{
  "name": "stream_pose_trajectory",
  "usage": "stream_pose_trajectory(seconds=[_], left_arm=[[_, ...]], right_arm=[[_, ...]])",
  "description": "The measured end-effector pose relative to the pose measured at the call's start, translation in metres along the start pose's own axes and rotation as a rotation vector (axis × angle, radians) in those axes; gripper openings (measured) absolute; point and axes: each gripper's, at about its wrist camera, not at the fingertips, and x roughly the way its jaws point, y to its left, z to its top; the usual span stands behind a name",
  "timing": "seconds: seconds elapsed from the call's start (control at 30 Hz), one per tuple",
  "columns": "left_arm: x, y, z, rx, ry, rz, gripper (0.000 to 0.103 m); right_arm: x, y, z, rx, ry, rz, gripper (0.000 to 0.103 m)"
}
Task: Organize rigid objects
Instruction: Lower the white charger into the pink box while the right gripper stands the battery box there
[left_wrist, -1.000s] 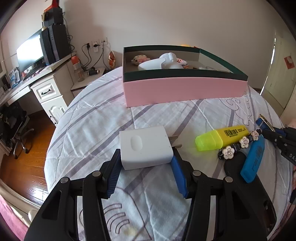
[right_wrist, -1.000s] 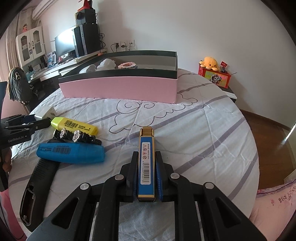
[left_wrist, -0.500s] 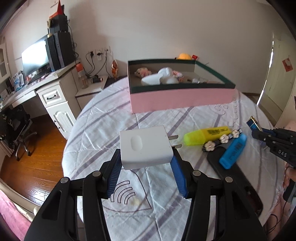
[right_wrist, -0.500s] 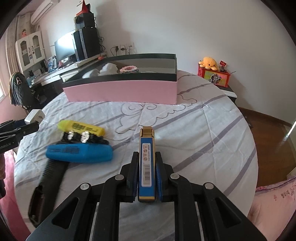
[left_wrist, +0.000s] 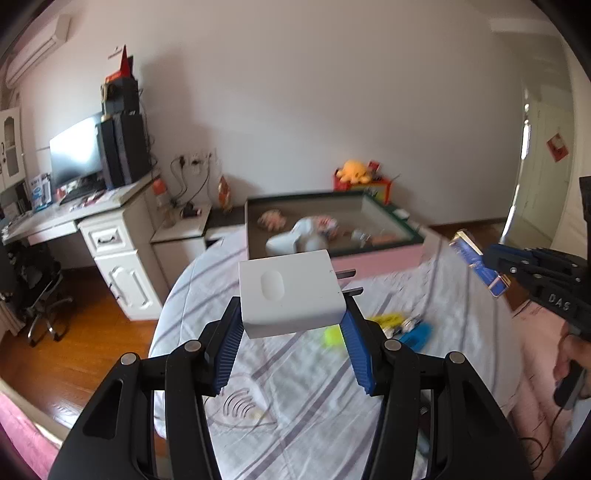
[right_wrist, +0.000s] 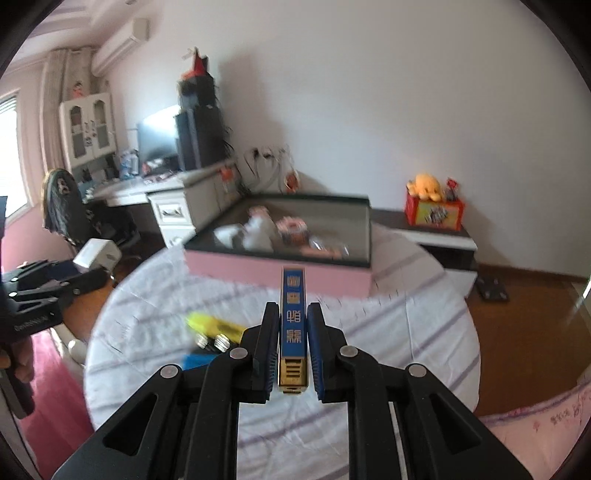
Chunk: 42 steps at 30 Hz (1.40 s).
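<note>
My left gripper (left_wrist: 291, 314) is shut on a white charger plug (left_wrist: 290, 291), held in the air above the round table, prongs to the right. My right gripper (right_wrist: 293, 314) is shut on a slim blue and gold box (right_wrist: 293, 325), also lifted; the same box (left_wrist: 478, 264) shows at the right of the left wrist view. Ahead stands the pink box (right_wrist: 277, 271) with dark rim, several small items inside. On the cloth below lie a yellow highlighter (right_wrist: 214, 325), a blue marker (left_wrist: 417, 332) and a flowered hair clip (right_wrist: 218, 341).
The table wears a white striped cloth (right_wrist: 388, 332). A white desk (left_wrist: 110, 236) with monitor and speakers stands to the left. A low shelf (right_wrist: 436, 236) holds a red box and a yellow plush. A hand (left_wrist: 570, 354) grips the right tool's handle.
Both grippers rose well above the table, each with its object still held. The pink box and the items on the cloth now sit lower and farther off in both views.
</note>
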Motion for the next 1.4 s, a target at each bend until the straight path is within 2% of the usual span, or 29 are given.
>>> stream_pose_trajectory(seconds=[0.13, 0.4, 0.77, 1.03, 1.23, 1.4], left_arm=[[-0.013, -0.005, 0.012, 0.008, -0.047, 0.011, 0.053], [-0.028, -0.011, 0.037, 0.033, -0.114, 0.022, 0.053], [-0.016, -0.014, 0.071, 0.071, -0.154, 0.048, 0.053], [0.038, -0.018, 0.103, 0.088, -0.123, 0.006, 0.053], [0.108, -0.025, 0.125, 0.105, -0.061, -0.031, 0.053], [0.169, -0.035, 0.128, 0.110, 0.013, -0.048, 0.053]], right_arm=[[-0.011, 0.012, 0.018, -0.030, -0.047, 0.020, 0.016], [-0.018, 0.026, 0.041, -0.076, -0.084, 0.048, 0.015], [-0.008, 0.025, 0.071, -0.127, -0.109, 0.049, 0.015], [0.028, 0.013, 0.096, -0.169, -0.094, 0.038, 0.016], [0.077, -0.008, 0.110, -0.176, -0.049, 0.027, 0.016], [0.124, -0.028, 0.114, -0.161, 0.000, 0.024, 0.016]])
